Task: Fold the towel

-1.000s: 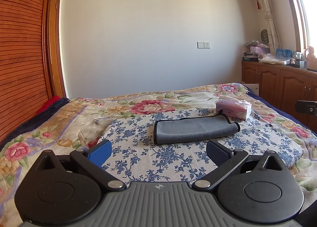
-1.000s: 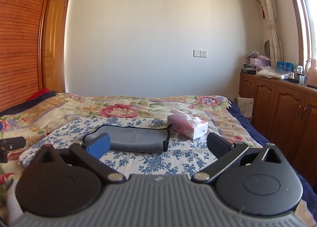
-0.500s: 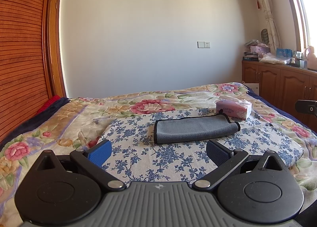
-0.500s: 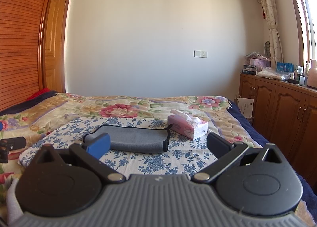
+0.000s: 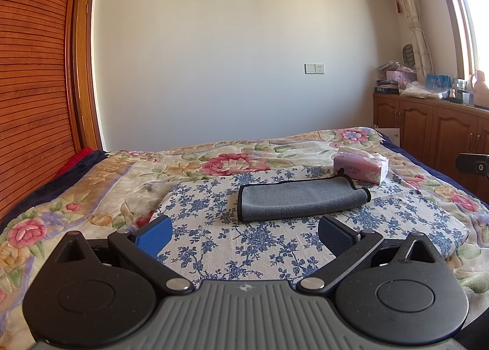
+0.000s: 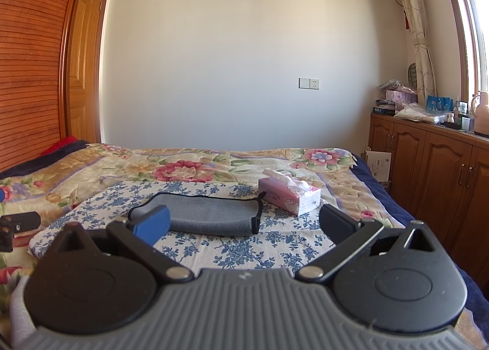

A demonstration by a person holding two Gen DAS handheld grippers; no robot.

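Left wrist view is showing the left gripper (image 5: 244, 235) hanging over the near part of the bed with its blue-padded fingers spread wide apart and nothing between them; the right gripper (image 6: 244, 221) is presenting the same way in its own view, fingers apart and empty. The grey towel (image 5: 301, 198) is lying on the blue-flowered white cloth (image 5: 214, 227), which is itself spread over the floral bedspread (image 5: 91, 191). The towel is appearing as a long, narrow, doubled band with its dark-edged hem showing at both ends, and neither gripper is touching it. A pink tissue box (image 5: 360, 166) is standing just beyond the towel's right end, close to it but seemingly not in contact. Compared with the views from a second earlier, nothing is registering as changed: the towel is keeping the same outline and position, and both grippers are remaining where they were, equally open. That stillness is suggesting either a pause ahead of a further fold or a finished fold with the tools withdrawn; which of the two cannot be settled from these views. If another fold is intended, the towel's short ends are looking like the sensible places to grip, and the tissue box is sitting close enough to the right end to be nudged.
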